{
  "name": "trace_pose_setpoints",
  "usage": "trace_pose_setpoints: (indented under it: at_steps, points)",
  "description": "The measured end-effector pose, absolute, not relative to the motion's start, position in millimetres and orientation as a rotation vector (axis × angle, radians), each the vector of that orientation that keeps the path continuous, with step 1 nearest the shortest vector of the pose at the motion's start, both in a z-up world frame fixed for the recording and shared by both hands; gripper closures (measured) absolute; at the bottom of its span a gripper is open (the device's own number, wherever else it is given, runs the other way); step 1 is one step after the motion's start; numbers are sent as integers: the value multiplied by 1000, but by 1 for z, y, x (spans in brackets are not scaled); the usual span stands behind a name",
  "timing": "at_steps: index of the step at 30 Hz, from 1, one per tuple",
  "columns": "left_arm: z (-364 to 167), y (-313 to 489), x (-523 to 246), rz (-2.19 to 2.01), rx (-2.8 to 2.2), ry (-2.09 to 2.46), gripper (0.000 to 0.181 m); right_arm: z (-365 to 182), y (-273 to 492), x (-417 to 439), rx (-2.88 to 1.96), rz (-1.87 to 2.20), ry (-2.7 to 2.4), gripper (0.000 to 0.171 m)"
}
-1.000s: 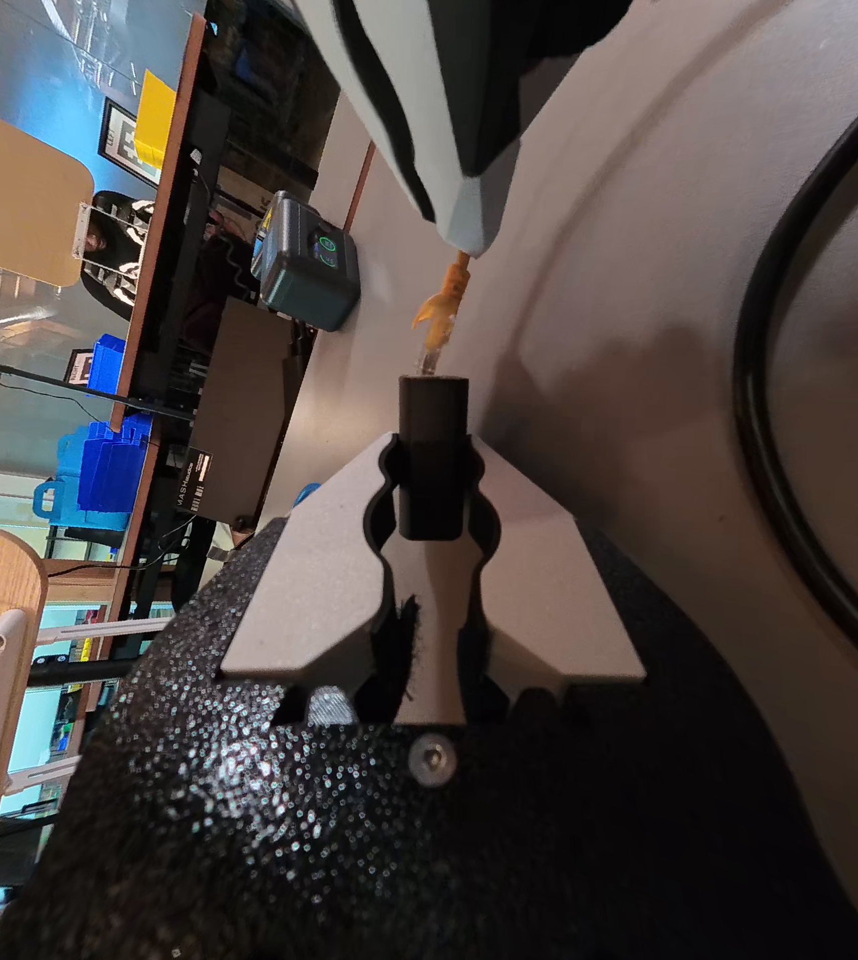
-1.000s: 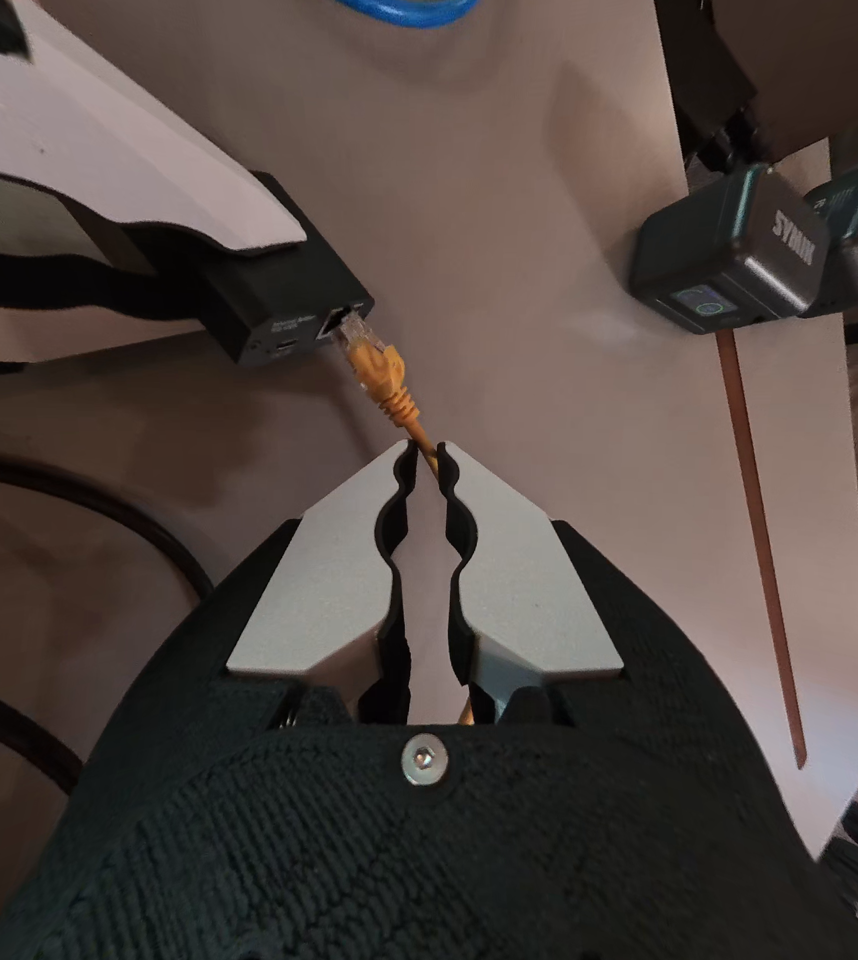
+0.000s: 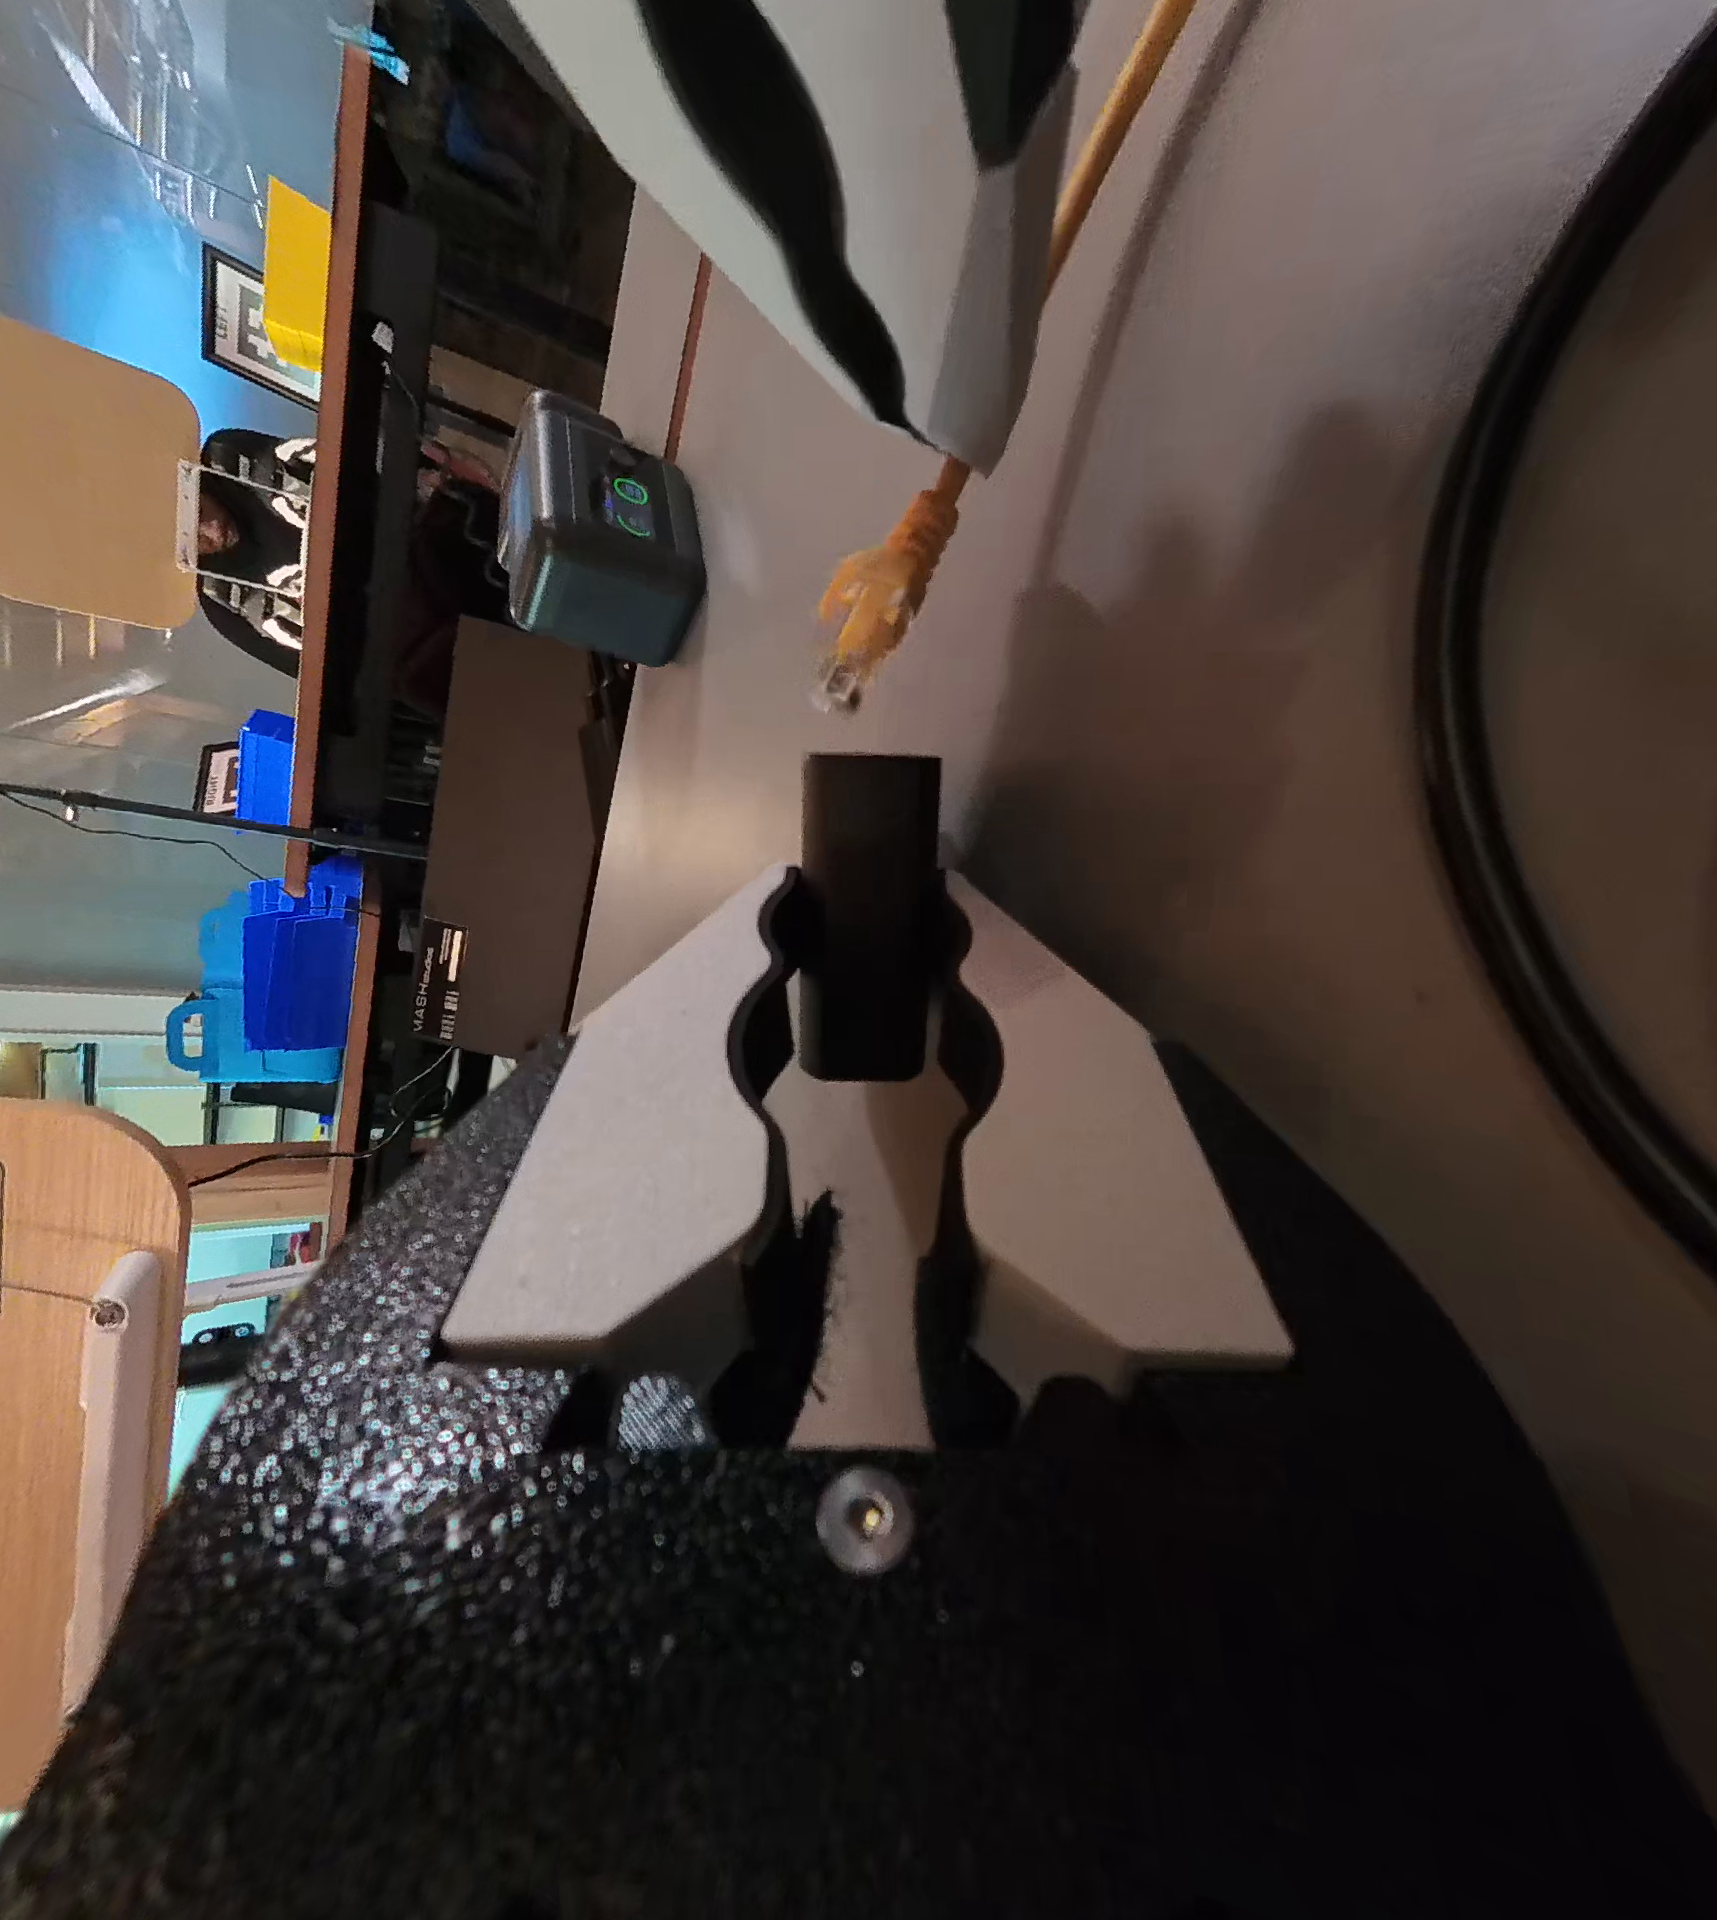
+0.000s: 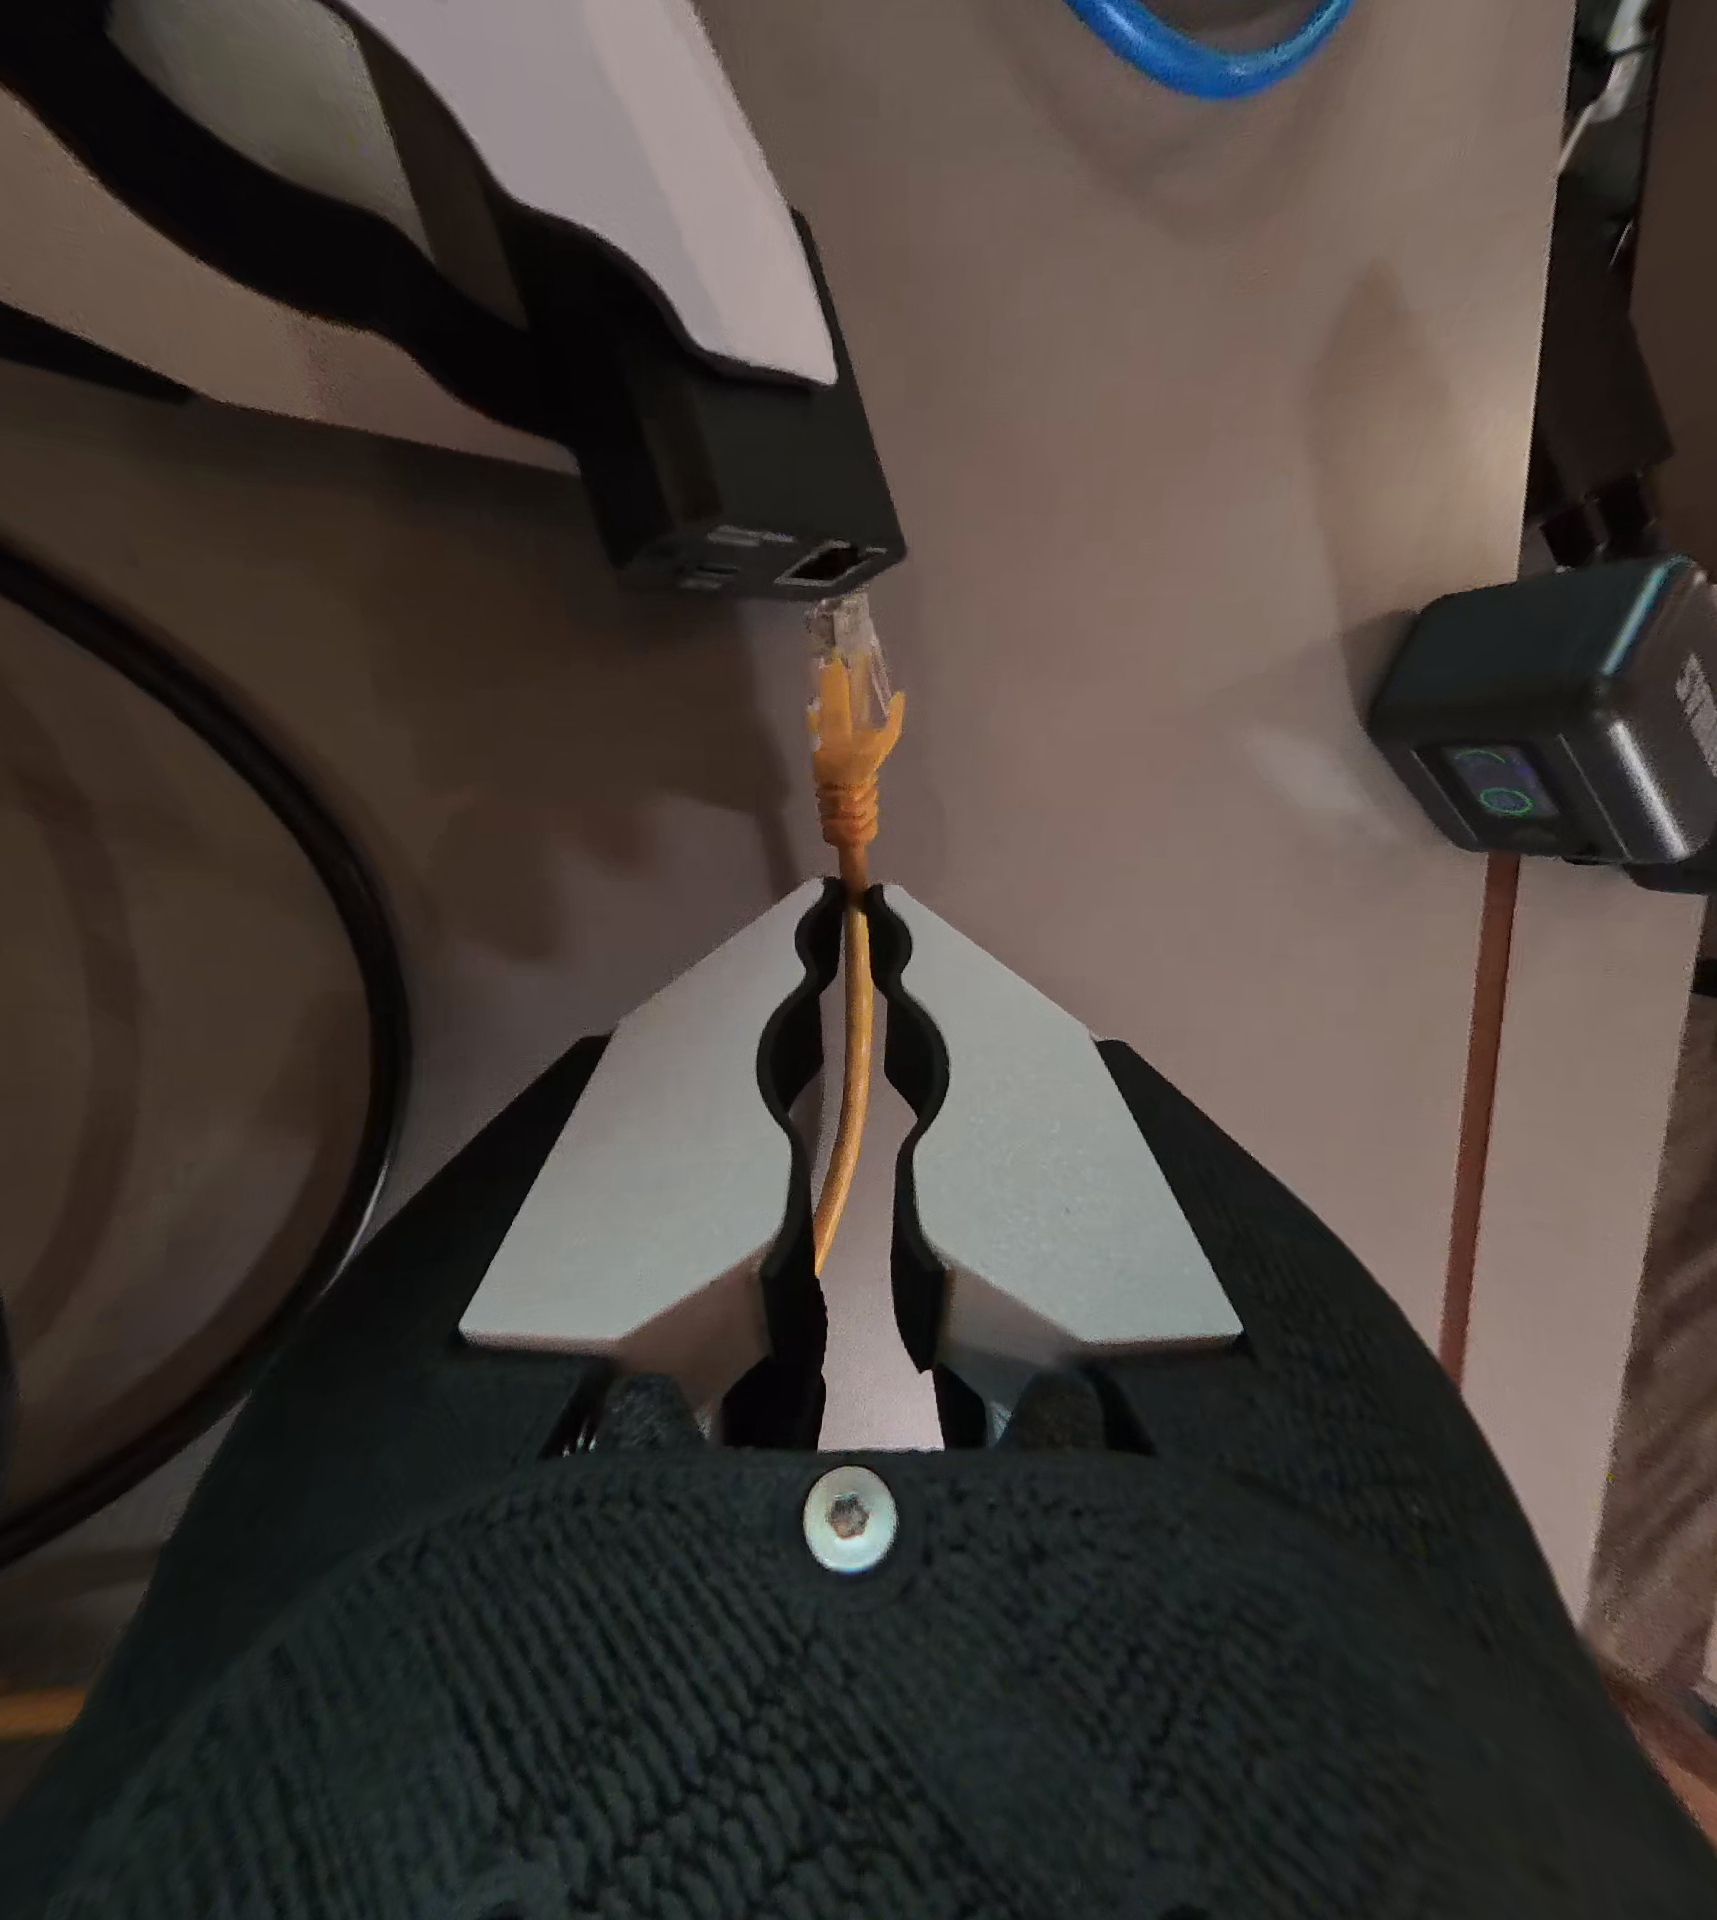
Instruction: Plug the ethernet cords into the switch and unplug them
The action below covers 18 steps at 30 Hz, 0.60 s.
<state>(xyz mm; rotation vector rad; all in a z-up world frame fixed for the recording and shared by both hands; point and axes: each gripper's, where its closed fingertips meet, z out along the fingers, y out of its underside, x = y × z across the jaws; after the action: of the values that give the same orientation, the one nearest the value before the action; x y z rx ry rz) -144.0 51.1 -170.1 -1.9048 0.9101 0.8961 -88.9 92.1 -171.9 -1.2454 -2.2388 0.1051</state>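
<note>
Orange cord [image 4: 856, 1049] pinched between the closed jaws of the right gripper [image 4: 852, 891], just behind its boot. Clear plug [image 4: 846, 649] sticks out past the fingertips, its tip just short of the open port on the black switch [image 4: 750, 499]; not seated. Left gripper [image 3: 869, 894] has its jaws clamped on the switch body [image 3: 869, 914], holding it off the grey desk [image 4: 1145, 436]. In the left wrist view the plug [image 3: 849, 665] hangs apart from the switch end. Dark battery pack [image 4: 1571, 717] sits at the desk edge. Blue cable [image 4: 1207, 52] loop at the far side; black cable [image 3: 1519, 935] curves across the desk.
</note>
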Motion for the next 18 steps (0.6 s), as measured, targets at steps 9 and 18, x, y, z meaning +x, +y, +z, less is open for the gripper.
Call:
trace_pose_setpoints:
  at_steps: [9, 18]
  points:
    - [-166, 51, -147, 758, -1929, 788, 158, -179, 85, -92, -1270, 224, -2266, 167]
    - [-162, 46, -150, 544, -1924, 677, 159, -182, 61, -91, -1167, 1004, -2315, 136]
